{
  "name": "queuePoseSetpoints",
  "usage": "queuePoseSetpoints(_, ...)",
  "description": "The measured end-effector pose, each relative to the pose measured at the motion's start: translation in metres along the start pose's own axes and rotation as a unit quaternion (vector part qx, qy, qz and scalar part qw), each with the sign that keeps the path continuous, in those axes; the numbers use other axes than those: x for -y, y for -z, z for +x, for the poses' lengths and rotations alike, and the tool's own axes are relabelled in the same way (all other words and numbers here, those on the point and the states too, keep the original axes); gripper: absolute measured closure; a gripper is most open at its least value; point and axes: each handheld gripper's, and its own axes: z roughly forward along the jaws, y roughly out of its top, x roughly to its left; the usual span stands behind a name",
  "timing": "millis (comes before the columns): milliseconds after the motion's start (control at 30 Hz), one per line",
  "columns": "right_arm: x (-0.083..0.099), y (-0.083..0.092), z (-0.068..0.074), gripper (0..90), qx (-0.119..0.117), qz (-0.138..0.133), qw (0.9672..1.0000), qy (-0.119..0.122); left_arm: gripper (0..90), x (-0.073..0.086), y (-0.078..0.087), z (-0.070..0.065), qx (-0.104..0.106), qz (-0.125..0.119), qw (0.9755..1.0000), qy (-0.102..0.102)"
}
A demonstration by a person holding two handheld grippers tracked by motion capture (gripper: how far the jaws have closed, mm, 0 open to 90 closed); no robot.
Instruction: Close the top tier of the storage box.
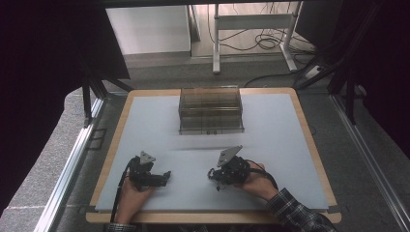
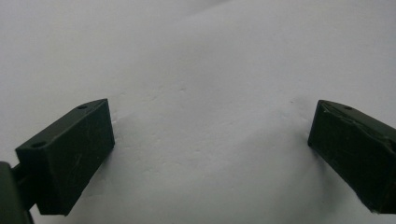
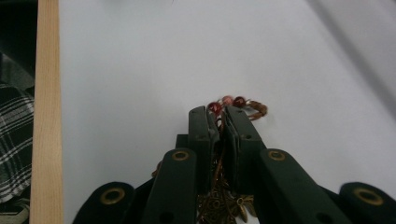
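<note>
- We see the right gripper [image 3: 220, 114] at lower centre of its own view, jaws nearly together and clamped on a bracelet [image 3: 233, 102].
- Red beads and a coppery loop poke out just past the jaw tips; a brass charm hangs between the jaws at the bottom edge.
- In the high view the right gripper [image 1: 215, 176] sits lower centre-right on the table [image 1: 270, 145].
- The left gripper [image 2: 210, 140] has jaws wide apart over bare table; in the high view it [image 1: 167, 176] lies lower centre-left.
- A clear box [image 1: 211, 110] stands at upper centre, well apart from both grippers.
</note>
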Motion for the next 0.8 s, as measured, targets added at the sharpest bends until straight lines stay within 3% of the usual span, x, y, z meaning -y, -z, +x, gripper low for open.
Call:
queuePoseSetpoints(400,-0.005,0.018,0.0,81.2,0.022,-0.029,0.9993,0.011,0.5,0.0,0.0,0.0,0.0,0.0,1.0,0.0)
queuePoseSetpoints(800,-0.008,0.028,-0.004,81.2,0.04,-0.038,0.9984,0.011,0.5,0.0,0.0,0.0,0.0,-0.002,1.0,0.002)
